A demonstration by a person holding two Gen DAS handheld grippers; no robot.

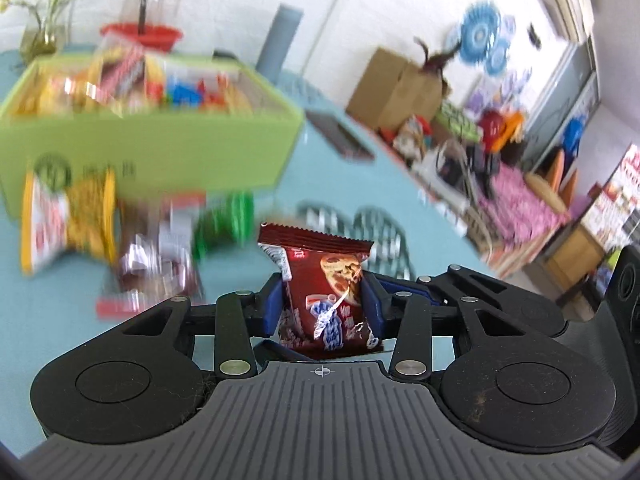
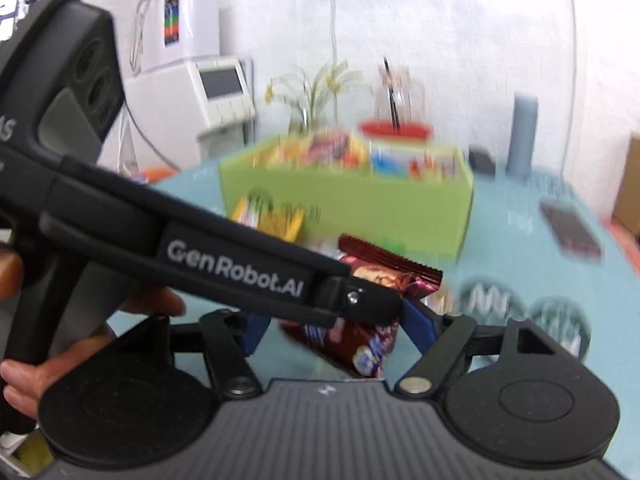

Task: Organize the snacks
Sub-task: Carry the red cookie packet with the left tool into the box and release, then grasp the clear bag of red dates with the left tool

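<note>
My left gripper is shut on a dark red cookie packet, held above the blue table. In the right wrist view the left gripper's black body crosses in front, with the same red packet between my right gripper's blue pads. My right gripper is open around the packet; the pads stand apart from it. The green box full of snacks stands at the back left; it also shows in the right wrist view. Loose packets lie before it: a yellow one, a green one, a brown one.
A red bowl, a plant vase and a grey cylinder stand behind the box. A dark phone-like slab lies on the blue table. Cardboard boxes and clutter are beyond the table's right edge.
</note>
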